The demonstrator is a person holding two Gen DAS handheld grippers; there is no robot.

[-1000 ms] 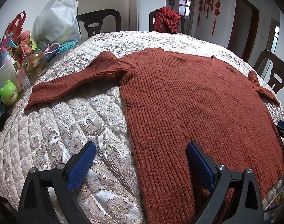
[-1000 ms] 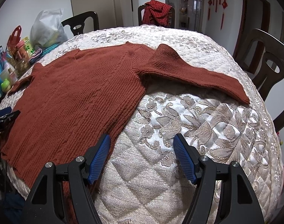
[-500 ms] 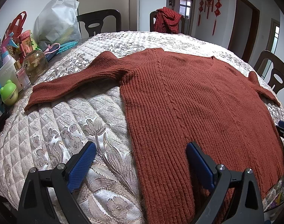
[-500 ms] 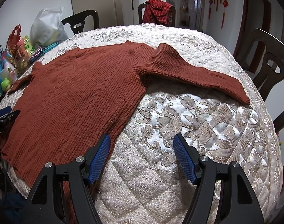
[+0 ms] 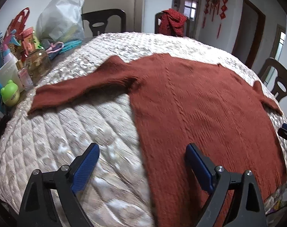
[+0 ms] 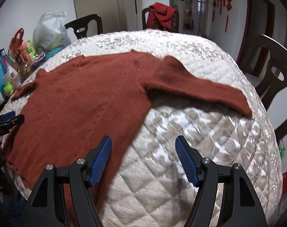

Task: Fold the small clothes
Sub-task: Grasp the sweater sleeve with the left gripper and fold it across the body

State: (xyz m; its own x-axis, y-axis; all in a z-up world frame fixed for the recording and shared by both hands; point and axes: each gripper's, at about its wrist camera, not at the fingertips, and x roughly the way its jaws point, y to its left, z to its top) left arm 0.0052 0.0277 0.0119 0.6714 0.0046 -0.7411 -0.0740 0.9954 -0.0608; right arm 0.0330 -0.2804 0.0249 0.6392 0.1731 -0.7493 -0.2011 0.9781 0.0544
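A rust-red knit sweater (image 5: pixel 200 102) lies flat on the quilted table cover (image 5: pixel 77 132), both sleeves spread out; it also shows in the right wrist view (image 6: pixel 83 98). My left gripper (image 5: pixel 141 167) is open and empty, held above the sweater's left side edge near the hem. My right gripper (image 6: pixel 143 158) is open and empty above the sweater's right side edge near the hem. The left sleeve (image 5: pixel 77 87) points left, the right sleeve (image 6: pixel 200 87) points right. Both views are blurred by motion.
Bottles, a glass jar (image 5: pixel 37 62), a green toy (image 5: pixel 10 93) and a white plastic bag (image 5: pixel 62 20) crowd the table's far left. Dark chairs (image 6: pixel 271 71) ring the table; one at the back holds a red garment (image 5: pixel 171 21).
Both grippers have risen and pulled back a little from the table; the sweater looks smaller and lower in both views. The sweater has not moved. Both stay open.
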